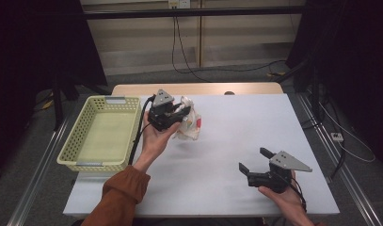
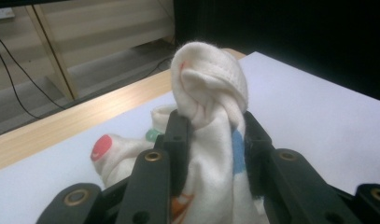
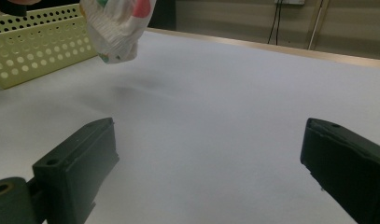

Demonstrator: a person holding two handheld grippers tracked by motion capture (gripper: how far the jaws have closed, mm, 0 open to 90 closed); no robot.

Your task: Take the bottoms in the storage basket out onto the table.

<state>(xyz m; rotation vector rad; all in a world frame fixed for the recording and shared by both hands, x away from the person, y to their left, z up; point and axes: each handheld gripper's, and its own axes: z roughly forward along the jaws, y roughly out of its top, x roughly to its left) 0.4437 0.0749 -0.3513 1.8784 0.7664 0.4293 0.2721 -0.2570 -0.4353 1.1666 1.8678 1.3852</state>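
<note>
While the person's left hand holds the left gripper up above the tabletop, its two black jaws are pinched tight on a white sock. That sock has little coloured spots on it, a red one and a green one, and it looks bunched up like a soft ball. In the left gripper view, the sock pokes up between the jaws, and its rolled top sits above their tips. It hangs a bit over the tabletop, near the far left part, and a soft shadow lies under it. Just to the left of the sock stands a light green basket full of small holes, sitting by the left edge of the tabletop. I see nothing inside the basket. The person's sleeve is orange-brown and comes in from the near edge. Over by the near right corner, the person's right hand holds the right gripper low over the tabletop. Its jaws stand wide apart with nothing between them. In the right gripper view, the two black jaws reach out on each side, the white tabletop lies between them, and the sock hangs far off at the top, beside the basket. Both grippers are well apart from each other. Black cables hang down the wall beyond the far edge.
</note>
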